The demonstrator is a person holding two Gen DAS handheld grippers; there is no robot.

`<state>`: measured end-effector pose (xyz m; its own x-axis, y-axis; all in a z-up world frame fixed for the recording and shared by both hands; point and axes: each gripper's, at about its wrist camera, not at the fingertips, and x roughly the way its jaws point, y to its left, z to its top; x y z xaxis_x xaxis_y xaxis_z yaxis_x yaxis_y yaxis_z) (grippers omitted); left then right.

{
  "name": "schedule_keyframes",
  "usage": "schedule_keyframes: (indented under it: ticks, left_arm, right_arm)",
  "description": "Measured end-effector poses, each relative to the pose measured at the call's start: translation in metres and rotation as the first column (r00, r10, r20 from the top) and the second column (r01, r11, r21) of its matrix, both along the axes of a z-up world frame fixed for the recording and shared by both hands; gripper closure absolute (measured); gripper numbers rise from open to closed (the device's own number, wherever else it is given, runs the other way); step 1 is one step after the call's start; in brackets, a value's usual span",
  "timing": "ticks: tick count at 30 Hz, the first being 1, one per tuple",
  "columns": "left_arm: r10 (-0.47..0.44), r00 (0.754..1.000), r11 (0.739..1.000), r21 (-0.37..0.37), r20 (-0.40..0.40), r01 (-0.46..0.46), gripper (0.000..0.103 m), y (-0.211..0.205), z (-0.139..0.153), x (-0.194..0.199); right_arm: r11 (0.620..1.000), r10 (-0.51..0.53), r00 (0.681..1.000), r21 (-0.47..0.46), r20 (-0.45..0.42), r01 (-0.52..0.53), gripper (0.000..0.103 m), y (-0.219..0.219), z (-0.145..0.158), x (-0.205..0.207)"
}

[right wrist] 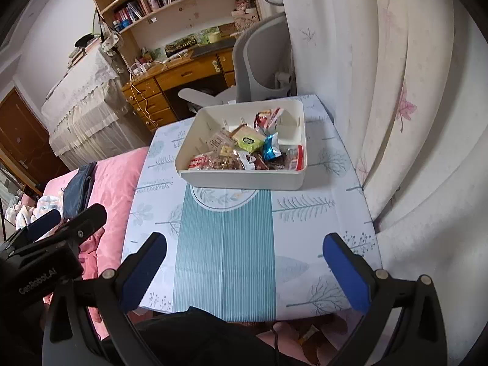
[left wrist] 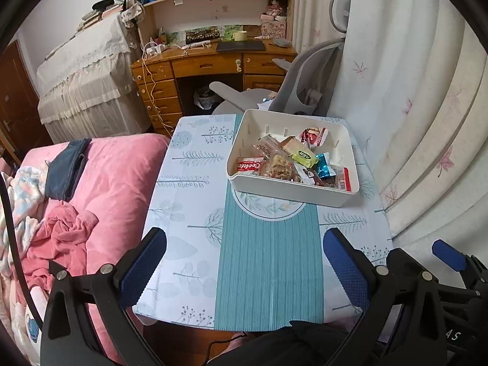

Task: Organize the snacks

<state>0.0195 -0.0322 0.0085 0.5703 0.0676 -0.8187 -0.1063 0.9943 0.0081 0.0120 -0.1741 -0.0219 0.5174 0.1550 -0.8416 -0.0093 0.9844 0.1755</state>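
Observation:
A white plastic bin (left wrist: pixel 289 189) (right wrist: pixel 244 180) stands on the far half of the small table (left wrist: pixel 195 207) (right wrist: pixel 305 228). It holds several wrapped snacks: a red cookie pack (left wrist: pixel 250 166), a green-yellow pack (left wrist: pixel 303 155) (right wrist: pixel 248 140), a blue foil pack (left wrist: pixel 323 167) (right wrist: pixel 271 149) and a red-white pack (left wrist: pixel 314 137) (right wrist: pixel 268 116). My left gripper (left wrist: pixel 244 256) is open and empty over the table's near edge. My right gripper (right wrist: pixel 244 259) is open and empty, also near the front edge. The right gripper's finger shows at the left view's right edge (left wrist: pixel 448 254).
A bed with a pink blanket (left wrist: pixel 116 183) (right wrist: pixel 119 177) borders the table's left side. White curtains (left wrist: pixel 411 122) (right wrist: pixel 411 122) hang close on the right. A grey office chair (left wrist: pixel 305 91) (right wrist: pixel 262 61) and a wooden desk (left wrist: pixel 207 64) stand behind the table.

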Motion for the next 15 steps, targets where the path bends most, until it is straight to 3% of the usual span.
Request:
schedule_keyframes:
  ticks: [15]
  left_arm:
    - [0.032,0.998,0.999,-0.041,-0.048,-0.034,0.001,0.004,-0.012,-0.011]
  right_arm:
    - [0.999,0.039,0.998,-0.018,-0.046,-0.040,0.000,0.004,-0.004,-0.007]
